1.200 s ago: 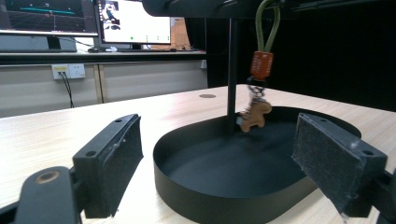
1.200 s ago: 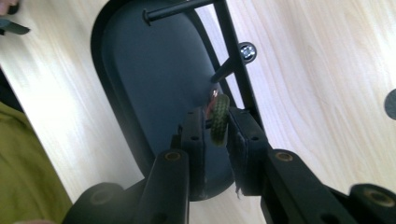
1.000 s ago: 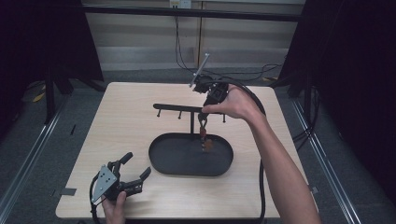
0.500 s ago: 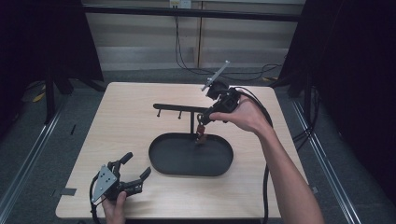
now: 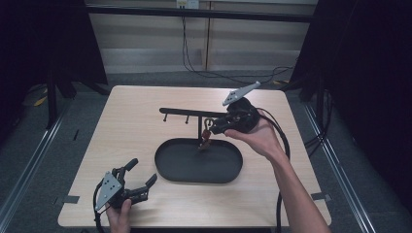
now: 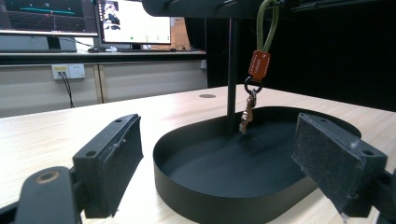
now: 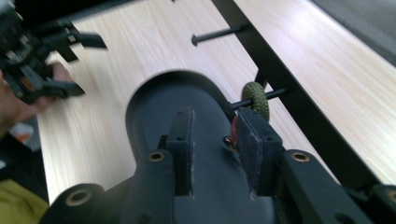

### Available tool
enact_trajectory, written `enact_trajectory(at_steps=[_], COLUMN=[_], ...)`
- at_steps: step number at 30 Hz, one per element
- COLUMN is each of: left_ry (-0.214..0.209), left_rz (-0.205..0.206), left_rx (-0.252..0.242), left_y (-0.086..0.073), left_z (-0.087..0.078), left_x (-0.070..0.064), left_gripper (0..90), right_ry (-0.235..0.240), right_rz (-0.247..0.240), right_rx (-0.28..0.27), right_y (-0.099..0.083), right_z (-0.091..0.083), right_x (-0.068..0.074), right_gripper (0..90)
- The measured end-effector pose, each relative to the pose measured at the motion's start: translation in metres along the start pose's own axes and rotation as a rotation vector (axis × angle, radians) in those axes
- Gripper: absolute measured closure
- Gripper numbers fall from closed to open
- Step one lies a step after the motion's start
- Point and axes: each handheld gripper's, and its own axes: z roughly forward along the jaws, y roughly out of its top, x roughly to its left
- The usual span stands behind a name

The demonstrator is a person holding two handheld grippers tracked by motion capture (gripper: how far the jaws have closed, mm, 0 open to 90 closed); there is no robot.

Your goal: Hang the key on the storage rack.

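Starting at the table's (image 5: 145, 111) near-left corner: your left gripper (image 5: 130, 187) sits idle there, jaws wide apart, empty, facing the black oval tray (image 5: 171, 167) at the table's middle. Over the tray's far edge, the keychain (image 6: 252, 88) hangs by its green loop (image 7: 256, 99) from a peg (image 7: 273, 94) of the black rack (image 5: 182, 112), key dangling just above the tray floor. Your right gripper (image 5: 216, 127), toward the far-right, has jaws nearly together beside the orange tag; I can't tell if they're gripping it, so the hang looks done, with only release and retreat left.
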Motion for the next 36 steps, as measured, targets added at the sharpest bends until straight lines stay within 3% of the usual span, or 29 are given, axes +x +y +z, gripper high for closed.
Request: enact_trajectory(at_steps=[4,7,16,23,26,32,36], left_ry=[0.0,-0.001,-0.001,-0.001,-0.002,-0.002,-0.002], left_rz=[0.0,0.005,0.0,0.0,0.003,0.003,0.001], left_rx=[-0.001,0.003,0.0,0.0,0.002,0.002,0.001], left_y=[0.0,0.0,0.0,0.0,0.0,0.0,0.0], left_z=[0.0,0.0,0.0,0.0,0.0,0.0,0.0], left_x=[0.0,0.0,0.0,0.0,0.0,0.0,0.0], left_gripper=[15.7,15.7,15.7,15.6,15.6,15.6,15.7], right_ry=[-0.017,-0.026,-0.022,-0.05,-0.059,-0.096,-0.147], right_rz=[-0.003,-0.001,0.05,0.076,0.103,0.214,0.242], right_rx=[-0.062,-0.144,-0.266,-0.336,-0.363,-0.43,-0.461], right_y=[-0.01,-0.02,-0.056,-0.084,-0.098,-0.126,-0.146], right_z=[-0.001,-0.001,0.005,0.01,0.014,0.019,0.023], right_x=[0.008,0.014,0.028,0.037,0.04,0.044,0.045], right_gripper=[63.3,63.2,47.5,40.3,34.8,21.5,19.8])
